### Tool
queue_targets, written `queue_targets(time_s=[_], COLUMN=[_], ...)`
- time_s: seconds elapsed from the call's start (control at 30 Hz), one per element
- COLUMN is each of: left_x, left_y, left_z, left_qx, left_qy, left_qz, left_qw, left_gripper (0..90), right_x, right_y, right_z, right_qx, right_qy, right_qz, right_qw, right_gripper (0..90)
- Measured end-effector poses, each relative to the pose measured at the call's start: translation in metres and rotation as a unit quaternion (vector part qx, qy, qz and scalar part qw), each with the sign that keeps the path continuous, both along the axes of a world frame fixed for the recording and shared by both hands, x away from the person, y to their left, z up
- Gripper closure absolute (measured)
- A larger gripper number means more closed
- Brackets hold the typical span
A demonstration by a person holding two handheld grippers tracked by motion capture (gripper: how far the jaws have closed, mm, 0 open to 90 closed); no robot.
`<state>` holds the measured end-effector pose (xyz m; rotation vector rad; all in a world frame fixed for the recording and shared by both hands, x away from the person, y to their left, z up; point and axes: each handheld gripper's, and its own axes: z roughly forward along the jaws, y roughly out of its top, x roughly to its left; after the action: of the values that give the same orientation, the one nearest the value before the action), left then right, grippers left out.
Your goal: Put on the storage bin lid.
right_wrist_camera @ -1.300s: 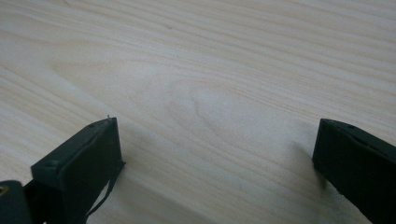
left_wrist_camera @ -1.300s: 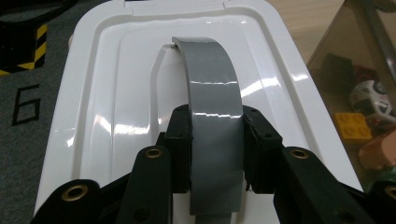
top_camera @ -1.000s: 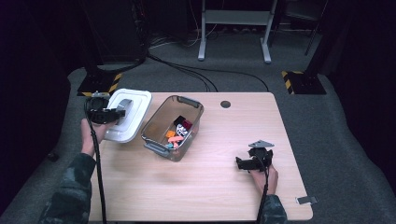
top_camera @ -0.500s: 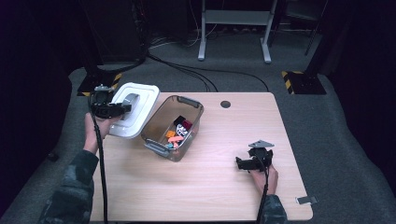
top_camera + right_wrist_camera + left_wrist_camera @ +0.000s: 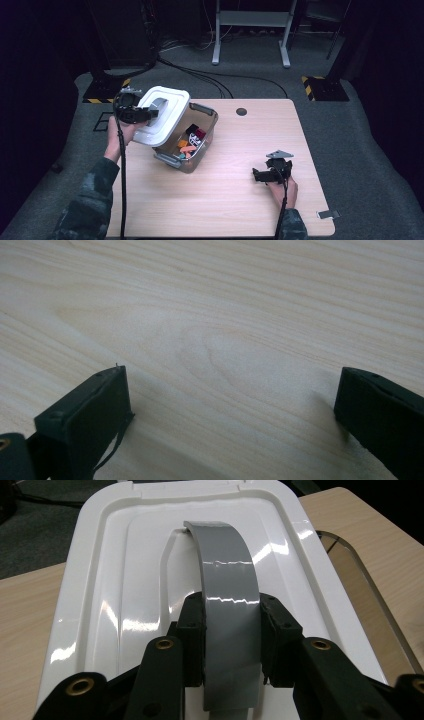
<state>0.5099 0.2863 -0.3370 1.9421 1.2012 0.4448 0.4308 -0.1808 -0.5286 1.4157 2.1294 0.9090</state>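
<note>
The white plastic lid with its grey arched handle hangs tilted in the air over the left end of the clear plastic storage bin, and the left gripper grasps it by that handle. In the left gripper view the two black jaws stand clenched on the grey strap from either side, pads pressed flat against its edges, so the handle's long axis runs straight away from the jaws and along the lid's own length. Judged from the high view, the lid's near edge overlaps the bin's left rim while its far edge is raised toward the back of the light wooden table. The bin lies to the right of the lid and slightly toward the person, and its long axis runs slantwise across the table. Inside it, small coloured pieces, red, orange and dark, lie loose on the bottom.

What the coming move turns on, as I judge it, is lining up the lid's long side with the bin's slanted long side, then shifting it rightward until all four edges sit over the rim. The left hand is plainly the nearer one. The right gripper rests well apart on the bare table at the right, its jaws released and wide with nothing but wood grain between them.
</note>
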Motion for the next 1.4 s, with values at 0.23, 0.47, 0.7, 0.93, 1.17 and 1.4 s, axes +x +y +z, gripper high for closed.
queue_targets(time_s=[0.23, 0.47, 0.7, 0.93, 1.17, 1.4], left_x=[0.002, 0.001, -0.002, -0.007, -0.016, -0.020], left_y=[-0.026, -0.050, -0.068, -0.083, -0.092, -0.090], left_z=[-0.005, -0.016, -0.025, -0.034, -0.041, -0.041], left_qx=[0.007, 0.013, 0.013, 0.032, 0.057, 0.058], left_qy=[0.009, 0.021, 0.032, 0.029, 0.019, 0.015], left_qz=[-0.018, -0.034, -0.048, -0.051, -0.046, -0.041], left_qw=[0.9998, 0.9991, 0.9983, 0.9977, 0.9971, 0.9974], left_gripper=[67.3, 67.3, 67.3, 67.2, 66.8, 51.1], right_x=[0.000, 0.000, 0.000, 0.000, 0.000, 0.000], right_y=[0.000, 0.000, 0.000, 0.000, 0.000, 0.000], right_z=[0.000, 0.000, 0.000, 0.000, 0.000, 0.000], right_qx=[0.000, 0.000, 0.000, 0.000, 0.000, 0.000], right_qy=[0.000, 0.000, 0.000, 0.000, 0.000, 0.000], right_qz=[0.000, 0.000, 0.000, 0.000, 0.000, 0.000], right_qw=[1.0000, 1.0000, 1.0000, 1.0000, 1.0000, 1.0000], right_gripper=[0.7, 0.8, 0.8, 0.8, 0.8, 0.8])
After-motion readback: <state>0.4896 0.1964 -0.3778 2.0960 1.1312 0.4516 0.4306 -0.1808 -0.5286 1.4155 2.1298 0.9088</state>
